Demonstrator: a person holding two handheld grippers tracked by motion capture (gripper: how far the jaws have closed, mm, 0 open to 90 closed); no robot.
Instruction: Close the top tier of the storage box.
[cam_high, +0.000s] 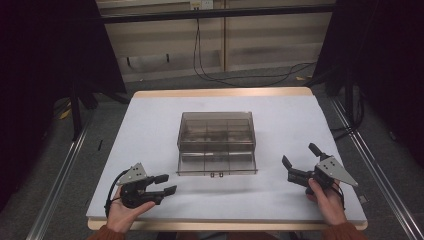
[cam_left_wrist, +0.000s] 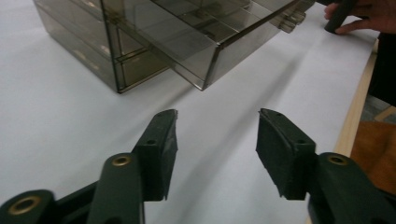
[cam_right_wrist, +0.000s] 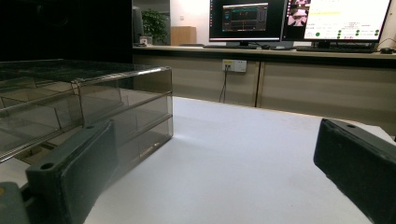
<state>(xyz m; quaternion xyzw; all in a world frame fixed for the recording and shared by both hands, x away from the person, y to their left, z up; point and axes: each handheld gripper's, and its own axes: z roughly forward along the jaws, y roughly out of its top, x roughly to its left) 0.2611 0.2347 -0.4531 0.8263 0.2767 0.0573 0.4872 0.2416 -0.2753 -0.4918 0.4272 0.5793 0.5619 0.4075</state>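
Nearest the person, the left hand-held gripper (cam_high: 167, 184) lies low over the white worktop (cam_high: 150, 125), just off the front left corner of the clear drawer box (cam_high: 216, 131). Its jaws stand about halfway apart with nothing between them, only bare worktop, as the left gripper view shows. The right hand-held gripper (cam_high: 300, 156) sits off the front right corner of the drawer box, a little farther from it than the left one, with its jaws spread wide and empty.

The drawer box stands in the middle of the worktop between the two. Its bottom drawer (cam_high: 216, 163) is pulled out toward the person, and the dividers inside it show through the smoky plastic; I cannot tell whether anything lies in the compartments.

Beyond the drawer box, past the far edge of the worktop, a black cable (cam_high: 235, 77) trails over the floor, and the right gripper view shows lit monitors (cam_right_wrist: 299, 19) on a long desk.
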